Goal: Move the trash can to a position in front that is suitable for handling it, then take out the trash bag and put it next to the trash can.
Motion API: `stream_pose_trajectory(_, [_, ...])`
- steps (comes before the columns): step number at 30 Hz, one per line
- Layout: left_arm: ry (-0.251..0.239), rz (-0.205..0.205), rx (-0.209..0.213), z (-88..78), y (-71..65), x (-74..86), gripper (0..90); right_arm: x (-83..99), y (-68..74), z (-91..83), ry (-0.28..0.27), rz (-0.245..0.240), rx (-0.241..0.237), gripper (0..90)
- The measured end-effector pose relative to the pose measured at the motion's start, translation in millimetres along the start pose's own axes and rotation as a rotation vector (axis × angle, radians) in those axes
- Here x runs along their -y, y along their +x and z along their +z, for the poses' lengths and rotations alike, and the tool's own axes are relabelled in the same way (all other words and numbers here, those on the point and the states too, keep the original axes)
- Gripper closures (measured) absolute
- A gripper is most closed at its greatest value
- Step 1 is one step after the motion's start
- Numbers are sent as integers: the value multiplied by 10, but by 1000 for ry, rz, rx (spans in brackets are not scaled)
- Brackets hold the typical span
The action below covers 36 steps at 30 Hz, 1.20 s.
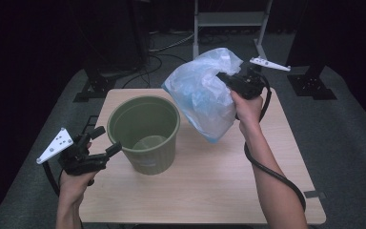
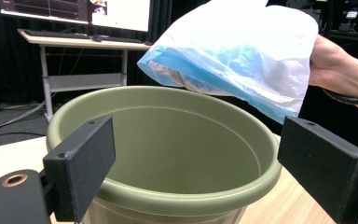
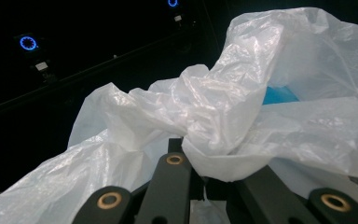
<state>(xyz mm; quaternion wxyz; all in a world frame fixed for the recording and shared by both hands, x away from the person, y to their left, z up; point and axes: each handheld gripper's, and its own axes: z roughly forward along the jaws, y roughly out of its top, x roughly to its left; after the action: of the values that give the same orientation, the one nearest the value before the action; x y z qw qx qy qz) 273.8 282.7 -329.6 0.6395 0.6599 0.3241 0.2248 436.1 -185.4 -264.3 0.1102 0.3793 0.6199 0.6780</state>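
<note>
- Two grippers share the work: the right gripper [image 1: 226, 80] has its jaws clamped on a bunched fold of the plastic bag [image 1: 205, 98], holding it in the air above the table [image 1: 209, 176], just to the right of the green bin [image 1: 145, 133].
- The left gripper [image 1: 102, 140] waits with jaws spread wide and nothing between them, aimed at the bin's near rim [image 2: 168, 198].
- To line the bin well, I judge the bag should be carried over the opening and lowered centrally.
- The free gripper should catch the bag's loose edge [image 2: 205, 86] and spread it.
- Keep the pinch firm; thin film slips easily.
</note>
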Motion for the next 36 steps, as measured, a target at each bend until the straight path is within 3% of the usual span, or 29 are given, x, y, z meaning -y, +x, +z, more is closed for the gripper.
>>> stream_pose_trajectory(24, [7,6,9,6,-15,5,69,351,-359,-70,35,60,101,884])
stream_pose_trajectory(36, [14,9,11,16,-21,6,69,479,-468,-27,58,66,137,884])
